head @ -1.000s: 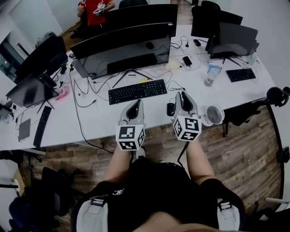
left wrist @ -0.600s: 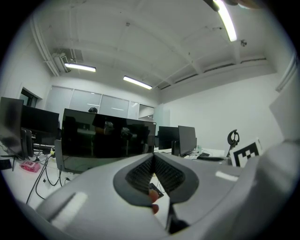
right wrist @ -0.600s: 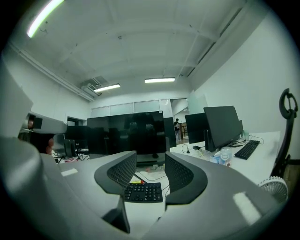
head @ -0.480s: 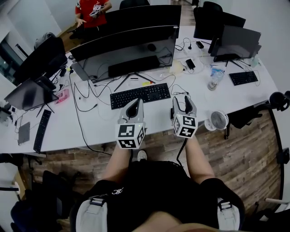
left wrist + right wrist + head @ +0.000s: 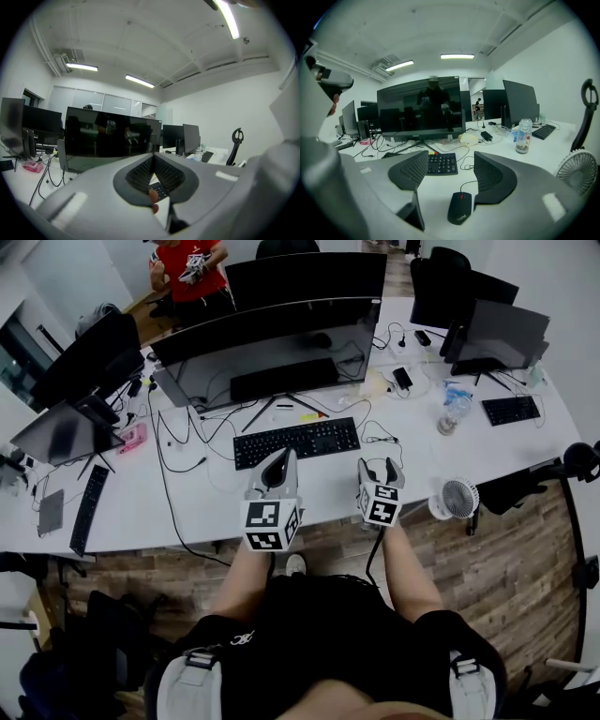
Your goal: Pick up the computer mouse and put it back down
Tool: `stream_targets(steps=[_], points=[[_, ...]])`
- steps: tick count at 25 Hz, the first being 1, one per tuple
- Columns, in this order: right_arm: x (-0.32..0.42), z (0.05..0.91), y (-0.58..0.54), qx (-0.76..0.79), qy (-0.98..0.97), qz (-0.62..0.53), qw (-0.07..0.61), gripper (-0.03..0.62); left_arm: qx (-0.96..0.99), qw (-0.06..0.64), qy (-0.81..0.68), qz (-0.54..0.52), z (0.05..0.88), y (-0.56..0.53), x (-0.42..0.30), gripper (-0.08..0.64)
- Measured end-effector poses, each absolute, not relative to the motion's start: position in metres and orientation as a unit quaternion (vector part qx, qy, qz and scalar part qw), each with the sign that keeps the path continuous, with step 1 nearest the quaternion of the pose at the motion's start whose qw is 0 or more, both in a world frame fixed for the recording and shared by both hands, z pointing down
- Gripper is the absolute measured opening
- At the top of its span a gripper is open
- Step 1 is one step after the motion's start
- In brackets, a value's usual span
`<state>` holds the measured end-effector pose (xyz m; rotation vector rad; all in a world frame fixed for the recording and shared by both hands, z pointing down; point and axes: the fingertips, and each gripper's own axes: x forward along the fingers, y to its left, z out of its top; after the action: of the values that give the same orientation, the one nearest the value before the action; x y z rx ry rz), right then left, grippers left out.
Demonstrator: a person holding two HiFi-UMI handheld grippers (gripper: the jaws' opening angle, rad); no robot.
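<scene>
On the desk (image 5: 440, 197), six o'clock of the keyboard (image 5: 440, 167), the computer mouse (image 5: 460, 208) lies ungripped between the opening jaws of the right gripper (image 5: 451, 159); the left gripper (image 5: 152, 164) is closed, empty. At two o'clock, a bottle (image 5: 524, 136) holds something brownish.

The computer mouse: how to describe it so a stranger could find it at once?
On the long white desk, find the big curved black monitor and the black keyboard before it. Just nearer, right of the keyboard, lies the small black corded mouse; its red scroll wheel sets it apart.
</scene>
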<state>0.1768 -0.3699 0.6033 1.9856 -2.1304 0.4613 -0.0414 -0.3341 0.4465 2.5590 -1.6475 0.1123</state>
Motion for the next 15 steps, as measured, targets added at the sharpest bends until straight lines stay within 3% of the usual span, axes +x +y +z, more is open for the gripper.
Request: stream_targets(steps=[15], points=[[0.185, 0.715, -0.372, 0.664, -0.681, 0.248, 0.186, 0.364, 0.828, 0.059, -0.556, 0.043, 0.457, -0.342, -0.063, 0.051]])
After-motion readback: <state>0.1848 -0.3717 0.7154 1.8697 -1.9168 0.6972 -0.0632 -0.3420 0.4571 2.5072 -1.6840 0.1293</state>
